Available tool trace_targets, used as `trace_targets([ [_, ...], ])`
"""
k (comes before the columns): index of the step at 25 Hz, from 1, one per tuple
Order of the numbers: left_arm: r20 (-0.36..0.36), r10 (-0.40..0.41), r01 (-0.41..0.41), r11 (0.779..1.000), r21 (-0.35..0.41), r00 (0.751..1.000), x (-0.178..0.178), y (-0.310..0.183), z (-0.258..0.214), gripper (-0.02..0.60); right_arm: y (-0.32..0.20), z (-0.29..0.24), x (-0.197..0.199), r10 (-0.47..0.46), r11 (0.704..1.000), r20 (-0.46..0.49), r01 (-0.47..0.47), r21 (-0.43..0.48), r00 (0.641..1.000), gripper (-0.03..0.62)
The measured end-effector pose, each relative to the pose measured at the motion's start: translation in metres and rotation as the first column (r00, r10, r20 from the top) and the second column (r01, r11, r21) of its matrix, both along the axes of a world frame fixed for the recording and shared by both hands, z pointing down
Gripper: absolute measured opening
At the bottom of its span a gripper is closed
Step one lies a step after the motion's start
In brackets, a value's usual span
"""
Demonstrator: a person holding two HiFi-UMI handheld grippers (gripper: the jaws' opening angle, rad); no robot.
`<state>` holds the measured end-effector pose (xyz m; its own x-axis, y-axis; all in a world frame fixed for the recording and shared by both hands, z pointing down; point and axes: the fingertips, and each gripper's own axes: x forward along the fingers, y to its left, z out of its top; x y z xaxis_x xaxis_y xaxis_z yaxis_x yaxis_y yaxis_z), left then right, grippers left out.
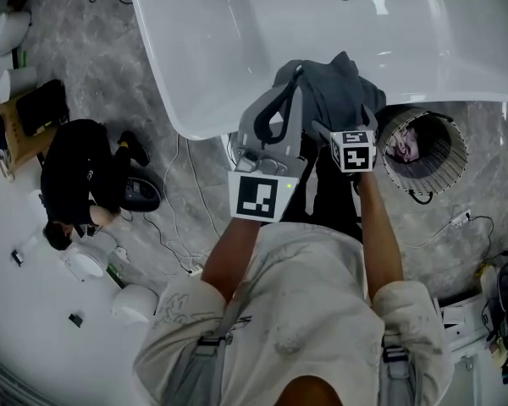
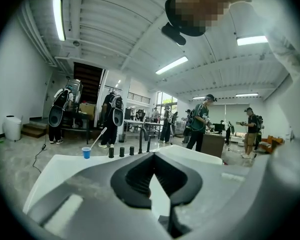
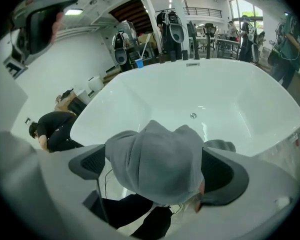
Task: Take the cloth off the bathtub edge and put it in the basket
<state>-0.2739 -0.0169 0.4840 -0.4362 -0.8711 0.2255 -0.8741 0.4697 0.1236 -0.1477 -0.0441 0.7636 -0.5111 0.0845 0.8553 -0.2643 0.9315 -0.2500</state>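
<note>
Here the cloth (image 1: 332, 90) lies bunched over the near edge of the bathtub (image 1: 237, 49), with the basket (image 1: 423, 150) on the floor just beside the tub. To lift it cleanly, the right gripper (image 3: 157, 170) should probably catch the thick fold with both pads before closing; its jaws stand wide apart astride the cloth, not yet pinching. The left gripper (image 2: 151, 156), by the tub rim, is closed on nothing.

The grey marbled floor (image 1: 93, 66) bears a white bathtub (image 1: 237, 41) at twelve o'clock. A round basket (image 1: 447, 166) stands at three, cables (image 1: 179, 227) at eight.
</note>
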Motion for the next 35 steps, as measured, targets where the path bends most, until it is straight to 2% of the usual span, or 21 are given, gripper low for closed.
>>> trace_targets([
  [9, -0.028, 0.005, -0.005, 1.0, -0.021, 1.0, -0.003, 0.002, 0.019, -0.003, 0.003, 0.044, 0.004, -0.013, 1.0, -0.132, 0.015, 0.017, 0.991, 0.589],
  [16, -0.045, -0.005, 0.003, 1.0, -0.03, 0.999, -0.01, 0.005, 0.027, -0.003, 0.004, 0.059, 0.005, -0.071, 0.979, -0.161, 0.1, 0.179, 0.984, 0.589],
  [20, -0.048, -0.008, 0.007, 0.999, -0.037, 0.999, -0.013, 0.006, 0.031, -0.003, 0.002, 0.061, 0.007, -0.083, 0.968, -0.162, 0.118, 0.221, 0.983, 0.583],
  [26, -0.051, -0.017, 0.015, 0.999, -0.033, 0.999, -0.016, 0.006, 0.031, -0.003, 0.002, 0.06, 0.013, -0.169, 0.922, -0.224, 0.234, 0.307, 0.96, 0.447],
  [30, -0.053, -0.021, 0.019, 0.999, -0.032, 0.998, -0.016, 0.01, 0.03, -0.003, 0.005, 0.056, 0.016, -0.194, 0.893, -0.236, 0.271, 0.36, 0.952, 0.325],
  [32, -0.055, -0.022, 0.021, 0.999, -0.028, 0.998, -0.016, 0.012, 0.029, -0.003, 0.008, 0.054, 0.019, -0.19, 0.899, -0.23, 0.264, 0.351, 0.954, 0.273],
  [35, -0.054, -0.021, 0.02, 1.0, -0.019, 0.998, -0.015, 0.013, 0.026, -0.003, 0.01, 0.053, 0.021, -0.158, 0.934, -0.199, 0.212, 0.288, 0.967, 0.212],
])
